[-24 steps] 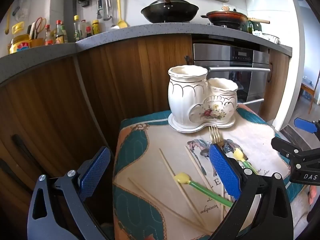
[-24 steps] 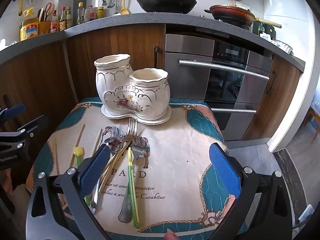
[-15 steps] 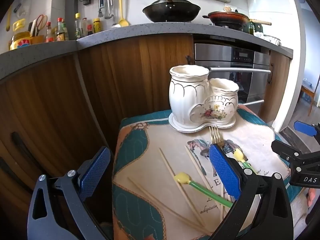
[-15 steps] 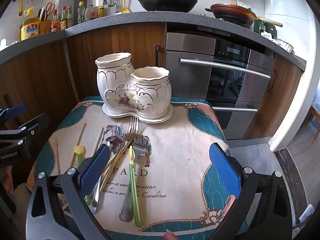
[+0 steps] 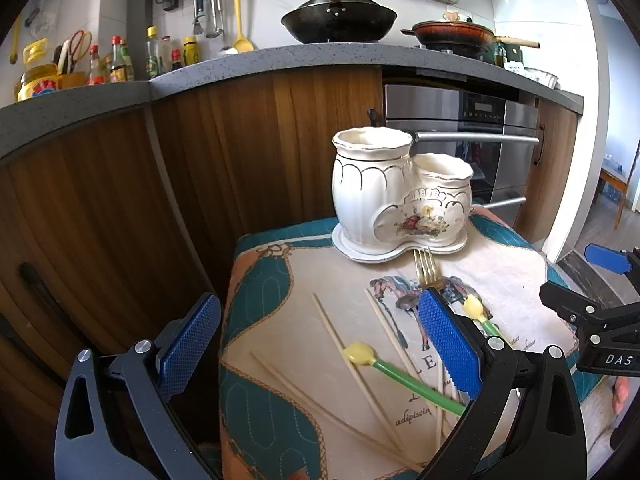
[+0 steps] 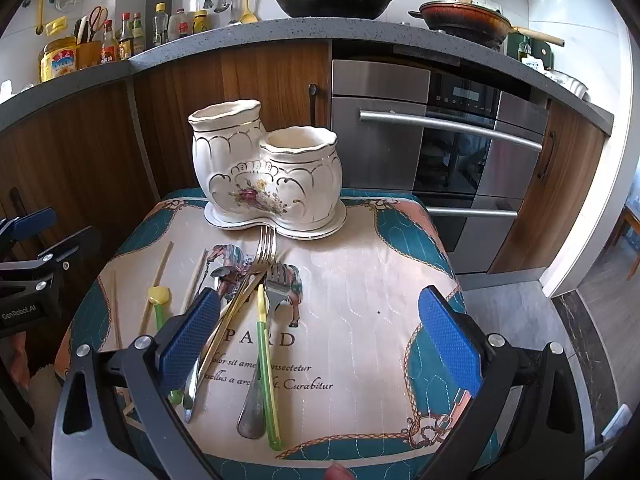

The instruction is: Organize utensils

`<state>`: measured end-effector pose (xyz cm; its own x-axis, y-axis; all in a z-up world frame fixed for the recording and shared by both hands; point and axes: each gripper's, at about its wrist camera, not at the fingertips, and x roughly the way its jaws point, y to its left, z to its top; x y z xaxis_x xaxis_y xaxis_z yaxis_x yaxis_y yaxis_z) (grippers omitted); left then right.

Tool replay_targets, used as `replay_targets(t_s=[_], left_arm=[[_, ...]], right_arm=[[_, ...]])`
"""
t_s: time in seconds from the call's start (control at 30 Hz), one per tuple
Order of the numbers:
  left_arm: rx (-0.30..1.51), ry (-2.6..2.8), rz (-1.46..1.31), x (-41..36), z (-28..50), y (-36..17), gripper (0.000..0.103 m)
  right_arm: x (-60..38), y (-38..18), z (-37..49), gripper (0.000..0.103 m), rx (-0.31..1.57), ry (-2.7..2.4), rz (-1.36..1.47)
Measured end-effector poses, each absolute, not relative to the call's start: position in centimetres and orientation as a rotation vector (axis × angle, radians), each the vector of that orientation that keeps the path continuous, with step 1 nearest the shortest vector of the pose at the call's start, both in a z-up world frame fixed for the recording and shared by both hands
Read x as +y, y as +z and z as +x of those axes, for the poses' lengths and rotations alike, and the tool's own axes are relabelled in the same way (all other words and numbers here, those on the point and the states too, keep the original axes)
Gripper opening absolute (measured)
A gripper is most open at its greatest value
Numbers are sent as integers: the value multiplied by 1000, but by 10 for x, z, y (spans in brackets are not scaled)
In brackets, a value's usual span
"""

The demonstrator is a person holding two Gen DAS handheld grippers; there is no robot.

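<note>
A white double-cup ceramic utensil holder (image 5: 400, 192) (image 6: 266, 172) stands empty at the back of a small cloth-covered table (image 6: 360, 280). Loose utensils lie in front of it: a gold fork (image 6: 256, 276), a silver fork (image 6: 264, 340), a green-handled spoon with a yellow bowl (image 5: 396, 372) (image 6: 159, 300), a second green-handled utensil (image 6: 265, 360), and several wooden chopsticks (image 5: 340, 344). My left gripper (image 5: 316, 344) is open and empty above the table's left front. My right gripper (image 6: 320, 340) is open and empty above the table's front, its left finger over the fork handles.
Wooden kitchen cabinets (image 5: 120, 200) and a steel oven (image 6: 440, 140) stand right behind the table. The grey counter (image 6: 280, 28) above carries a wok, a pan and bottles. The floor (image 6: 600, 300) drops away to the right of the table.
Both views have crept slightly closer and lower toward the table. Neither gripper's opening has changed and no utensil has moved.
</note>
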<state>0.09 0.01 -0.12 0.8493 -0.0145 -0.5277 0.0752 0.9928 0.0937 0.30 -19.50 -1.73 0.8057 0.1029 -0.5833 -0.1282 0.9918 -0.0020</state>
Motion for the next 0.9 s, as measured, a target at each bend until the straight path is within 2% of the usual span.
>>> replay_targets(t_s=[0.9], left_arm=[[564, -50, 121, -2, 3, -2, 98]], right_arm=[[-195, -21, 7, 98, 639, 136, -48]])
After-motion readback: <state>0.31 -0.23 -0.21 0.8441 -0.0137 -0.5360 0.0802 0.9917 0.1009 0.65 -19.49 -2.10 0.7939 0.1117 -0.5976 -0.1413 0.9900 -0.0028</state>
